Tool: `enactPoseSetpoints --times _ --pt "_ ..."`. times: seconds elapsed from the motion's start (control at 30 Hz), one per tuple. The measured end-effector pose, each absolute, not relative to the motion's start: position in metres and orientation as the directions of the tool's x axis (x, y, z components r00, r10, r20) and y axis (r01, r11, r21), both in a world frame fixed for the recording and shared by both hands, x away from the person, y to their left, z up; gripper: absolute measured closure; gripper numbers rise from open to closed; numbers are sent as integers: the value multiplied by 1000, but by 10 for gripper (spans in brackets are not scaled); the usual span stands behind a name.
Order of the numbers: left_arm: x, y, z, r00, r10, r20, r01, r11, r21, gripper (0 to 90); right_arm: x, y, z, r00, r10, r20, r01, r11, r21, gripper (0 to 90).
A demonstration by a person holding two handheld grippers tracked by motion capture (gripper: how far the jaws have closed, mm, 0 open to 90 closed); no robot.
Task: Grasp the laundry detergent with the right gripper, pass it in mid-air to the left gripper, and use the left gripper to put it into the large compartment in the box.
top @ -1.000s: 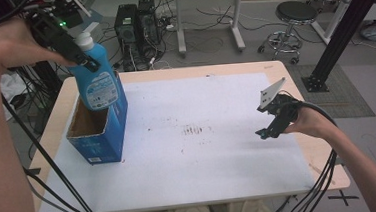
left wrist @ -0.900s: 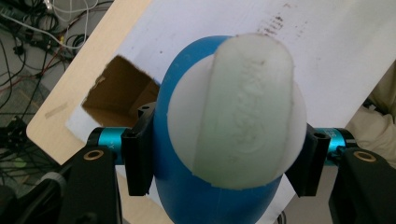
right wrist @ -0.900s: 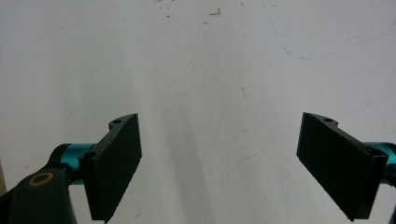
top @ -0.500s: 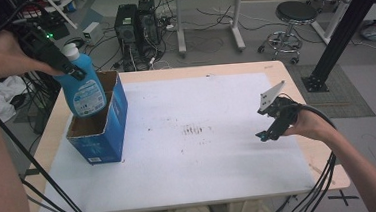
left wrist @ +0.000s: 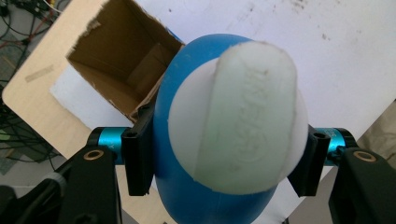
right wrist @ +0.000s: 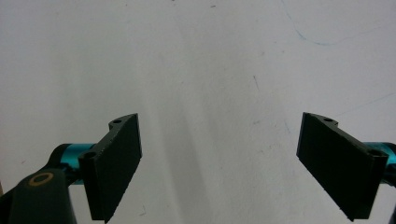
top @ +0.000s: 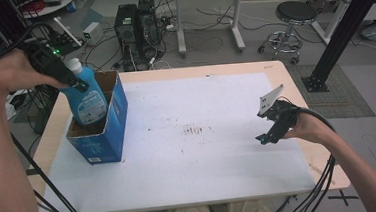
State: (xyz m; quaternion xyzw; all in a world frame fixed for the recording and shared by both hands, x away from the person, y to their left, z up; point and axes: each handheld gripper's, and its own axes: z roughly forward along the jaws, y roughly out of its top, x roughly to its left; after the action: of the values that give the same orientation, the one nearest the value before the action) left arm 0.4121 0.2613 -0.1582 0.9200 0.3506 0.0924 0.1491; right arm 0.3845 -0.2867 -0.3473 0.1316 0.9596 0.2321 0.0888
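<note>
Left gripper [top: 77,84] grips 1 blue bottle [top: 88,100] standing partly inside the open cardboard box [top: 105,137]; right gripper [top: 266,138] wide, empty

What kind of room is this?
Probably a lab or workshop: computer towers and tangled cables sit on the floor behind the table, beside a round stool.

1. We see the left hand-held gripper [left wrist: 224,163] clamped on a blue bottle [left wrist: 187,196] just under its white cap [left wrist: 243,126].
2. Beyond it stands an open cardboard box [left wrist: 121,70] on the white tabletop [left wrist: 345,60].
</note>
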Motion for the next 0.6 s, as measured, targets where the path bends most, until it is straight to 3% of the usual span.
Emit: enactPoseSetpoints --times 0.6 --pt "422 262 -226 799 600 45 571 -779 259 374 380 -285 -356 -948 301 -103 221 856 467 132"
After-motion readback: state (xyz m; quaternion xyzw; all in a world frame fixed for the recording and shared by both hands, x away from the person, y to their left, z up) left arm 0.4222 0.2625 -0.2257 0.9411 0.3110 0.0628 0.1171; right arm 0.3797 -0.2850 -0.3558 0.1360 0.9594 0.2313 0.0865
